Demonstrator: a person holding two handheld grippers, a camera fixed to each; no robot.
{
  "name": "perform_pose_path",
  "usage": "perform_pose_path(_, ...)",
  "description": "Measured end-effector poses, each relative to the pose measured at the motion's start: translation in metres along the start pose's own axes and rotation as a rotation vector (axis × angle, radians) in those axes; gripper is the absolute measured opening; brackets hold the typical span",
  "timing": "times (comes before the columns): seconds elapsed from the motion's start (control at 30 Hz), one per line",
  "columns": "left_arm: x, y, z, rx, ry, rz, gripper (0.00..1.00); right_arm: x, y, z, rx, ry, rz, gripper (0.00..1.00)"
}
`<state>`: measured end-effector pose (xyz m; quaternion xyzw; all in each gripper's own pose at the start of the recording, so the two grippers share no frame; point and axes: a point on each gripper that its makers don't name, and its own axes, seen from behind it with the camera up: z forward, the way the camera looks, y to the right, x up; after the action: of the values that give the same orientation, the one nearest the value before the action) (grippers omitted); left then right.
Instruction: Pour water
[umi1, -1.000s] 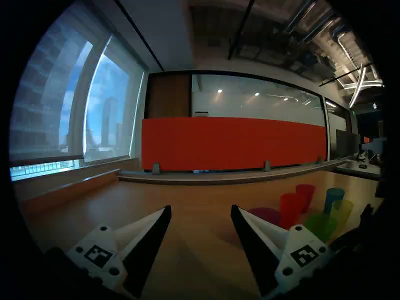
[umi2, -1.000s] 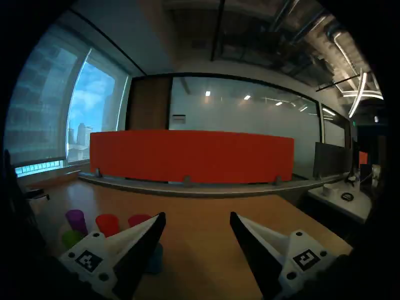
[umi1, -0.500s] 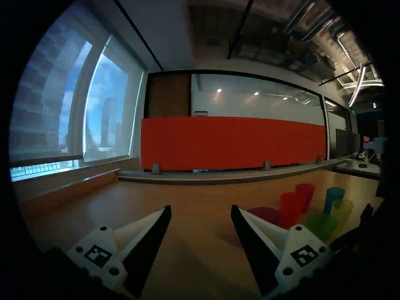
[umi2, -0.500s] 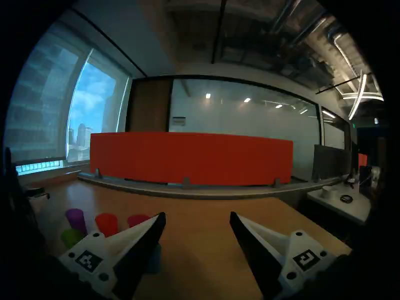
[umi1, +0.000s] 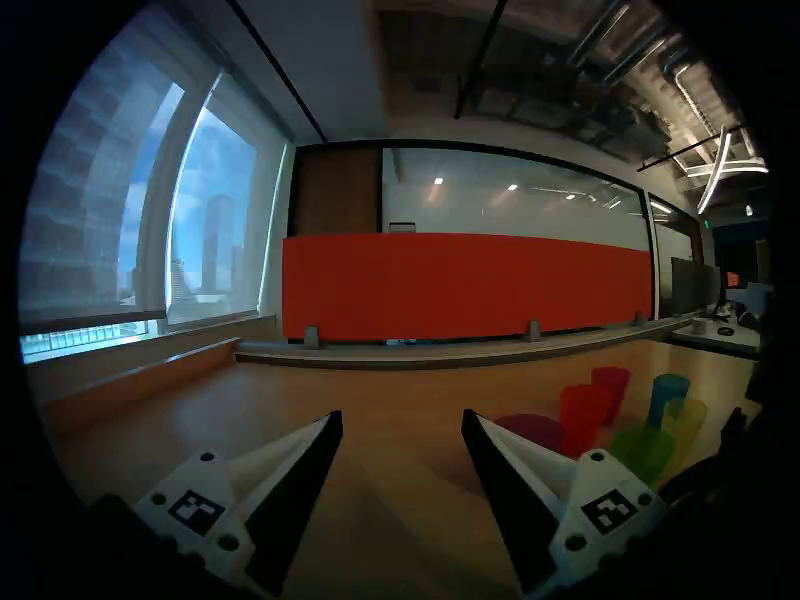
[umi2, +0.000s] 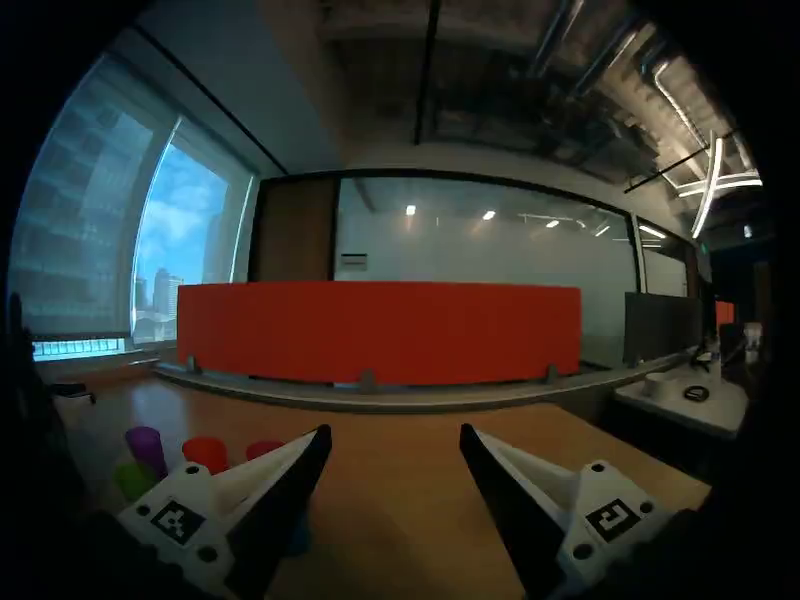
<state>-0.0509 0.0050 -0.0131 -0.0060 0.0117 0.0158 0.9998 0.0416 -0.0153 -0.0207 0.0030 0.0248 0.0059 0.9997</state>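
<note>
A cluster of coloured plastic cups stands on the wooden table (umi1: 400, 400). In the left gripper view it sits at the right: a red cup (umi1: 580, 418), a darker red cup (umi1: 611, 390), a blue cup (umi1: 667, 396), a yellow cup (umi1: 685, 420), a green cup (umi1: 640, 450) and a low magenta cup (umi1: 532, 430). My left gripper (umi1: 400, 430) is open and empty, left of the cups. In the right gripper view a purple cup (umi2: 146, 448), a red cup (umi2: 205, 453) and a green cup (umi2: 132, 479) stand at the lower left. My right gripper (umi2: 395, 445) is open and empty, right of them.
An orange divider panel (umi1: 465, 285) runs along the table's far edge, with a glass wall behind it. Large windows (umi1: 200, 230) are at the left. A second desk (umi2: 685, 395) with small items stands at the right.
The right gripper has tilted upward, so the table and cups sit lower in its view. The left gripper has not moved.
</note>
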Motion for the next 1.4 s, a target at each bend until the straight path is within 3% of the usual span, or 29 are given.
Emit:
perform_pose_path(0.47,0.000,0.000,0.000,0.000,0.000,0.000,0.88,-0.030,0.002,0.015,-0.015,0.015,-0.014,0.99)
perform_pose_path(0.77,0.000,0.000,0.001,0.000,0.000,0.000,0.88,-0.057,0.005,0.019,-0.021,-0.022,-0.009,0.99)
perform_pose_path(1.07,0.000,0.000,0.000,0.000,0.000,0.000,0.88,-0.062,0.012,0.023,-0.021,-0.023,0.033,0.99)
perform_pose_path(1.4,-0.001,0.000,0.001,0.000,0.000,0.000,0.88,-0.069,0.014,0.023,-0.025,-0.030,0.033,0.99)
